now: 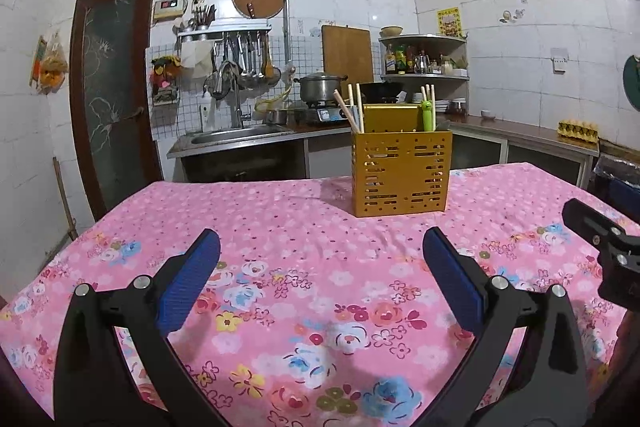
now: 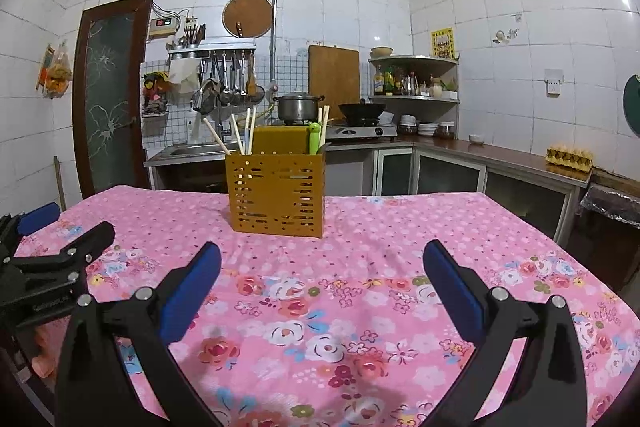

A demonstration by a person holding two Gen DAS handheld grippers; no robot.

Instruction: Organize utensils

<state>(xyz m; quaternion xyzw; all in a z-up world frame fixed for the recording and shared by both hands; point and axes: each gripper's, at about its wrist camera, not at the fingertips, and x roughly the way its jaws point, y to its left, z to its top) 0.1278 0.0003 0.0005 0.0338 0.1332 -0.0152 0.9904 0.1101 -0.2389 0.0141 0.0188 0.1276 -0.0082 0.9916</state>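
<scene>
A mustard-yellow perforated utensil holder (image 1: 401,173) (image 2: 275,193) stands upright near the far edge of a table with a pink floral cloth (image 1: 304,267) (image 2: 360,287). Wooden chopsticks (image 1: 352,107) (image 2: 240,133) lean in its left part; a green-handled utensil (image 1: 427,113) (image 2: 314,141) and more chopsticks stick up on its right. My left gripper (image 1: 320,247) is open over bare cloth, short of the holder, nothing between its blue pads (image 1: 188,283). My right gripper (image 2: 322,259) is also open and empty. Each gripper shows at the edge of the other's view.
Behind the table runs a kitchen counter with a sink (image 1: 240,135), a steel pot (image 1: 318,87) (image 2: 298,107) on a gas stove, a wok (image 2: 362,111) and a corner shelf of bottles (image 2: 412,79). A dark door (image 1: 110,99) stands at left. An egg carton (image 2: 568,159) sits on the right counter.
</scene>
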